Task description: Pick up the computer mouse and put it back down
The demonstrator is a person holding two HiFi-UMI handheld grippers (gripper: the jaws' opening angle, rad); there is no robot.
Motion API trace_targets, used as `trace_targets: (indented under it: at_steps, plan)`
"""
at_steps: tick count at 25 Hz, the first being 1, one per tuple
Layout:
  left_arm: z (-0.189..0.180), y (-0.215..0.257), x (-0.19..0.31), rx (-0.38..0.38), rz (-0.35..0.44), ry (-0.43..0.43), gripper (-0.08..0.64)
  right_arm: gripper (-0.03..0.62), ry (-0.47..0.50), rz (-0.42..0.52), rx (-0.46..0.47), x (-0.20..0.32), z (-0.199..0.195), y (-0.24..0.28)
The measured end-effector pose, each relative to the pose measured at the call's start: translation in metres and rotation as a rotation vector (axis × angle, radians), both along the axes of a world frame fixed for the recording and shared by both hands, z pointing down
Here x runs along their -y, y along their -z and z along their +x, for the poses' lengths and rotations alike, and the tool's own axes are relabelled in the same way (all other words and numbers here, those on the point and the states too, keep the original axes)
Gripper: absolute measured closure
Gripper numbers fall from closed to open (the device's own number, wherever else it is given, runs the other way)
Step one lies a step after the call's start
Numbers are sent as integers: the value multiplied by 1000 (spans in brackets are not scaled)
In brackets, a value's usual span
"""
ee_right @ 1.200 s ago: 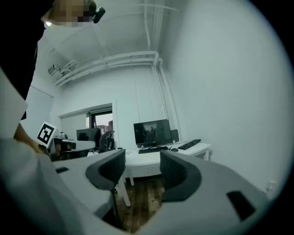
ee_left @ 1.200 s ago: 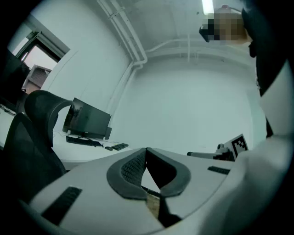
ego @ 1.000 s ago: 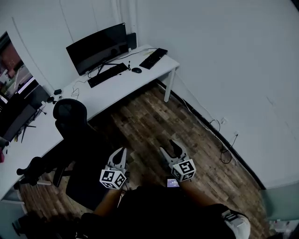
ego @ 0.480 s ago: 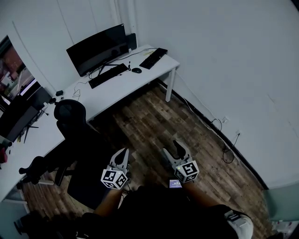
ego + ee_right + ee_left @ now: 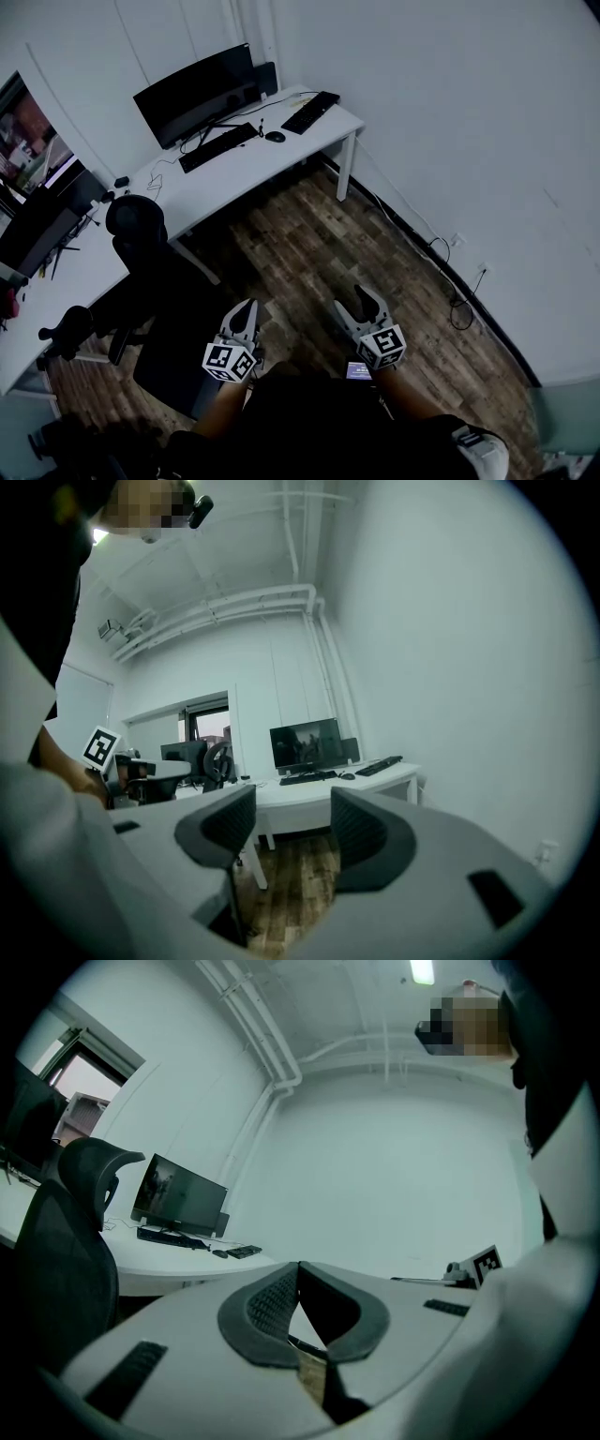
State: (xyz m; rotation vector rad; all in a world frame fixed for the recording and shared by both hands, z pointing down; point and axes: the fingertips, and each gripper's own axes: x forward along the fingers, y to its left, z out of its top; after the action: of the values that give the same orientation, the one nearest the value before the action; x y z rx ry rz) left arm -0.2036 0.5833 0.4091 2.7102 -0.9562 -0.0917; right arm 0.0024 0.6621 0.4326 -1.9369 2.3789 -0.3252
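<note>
The dark computer mouse lies on the white desk far across the room, between two black keyboards. It also shows as a small dark spot in the left gripper view and in the right gripper view. My left gripper is held low over the wooden floor, well short of the desk, with its pads meeting at the tips and nothing in them. My right gripper hangs beside it, its jaws apart and empty, pointing level toward the desk.
A black monitor stands at the back of the desk. A black office chair sits left of my left gripper. A second desk runs along the left. Cables trail along the right wall's base. Wooden floor lies ahead.
Both grippers have drifted a little across the floor, the right one slightly rightward and lower in the picture. The chair has slid leftward in view. Neither gripper's jaws have changed.
</note>
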Motion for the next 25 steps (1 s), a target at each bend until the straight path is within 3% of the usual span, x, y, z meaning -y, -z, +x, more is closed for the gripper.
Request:
trace_targets:
  at_steps: [11,19,25]
  plan:
    - [18,-6,43,-6,27,34,566,354,-20,-2,-8,38,28,-11]
    - [37,-4,145,-16,44,93,566,354,-8,5,-43,138,56,-4]
    - [61,-2,230,-10,29,74,566,354,2,34,-63,233,70,16]
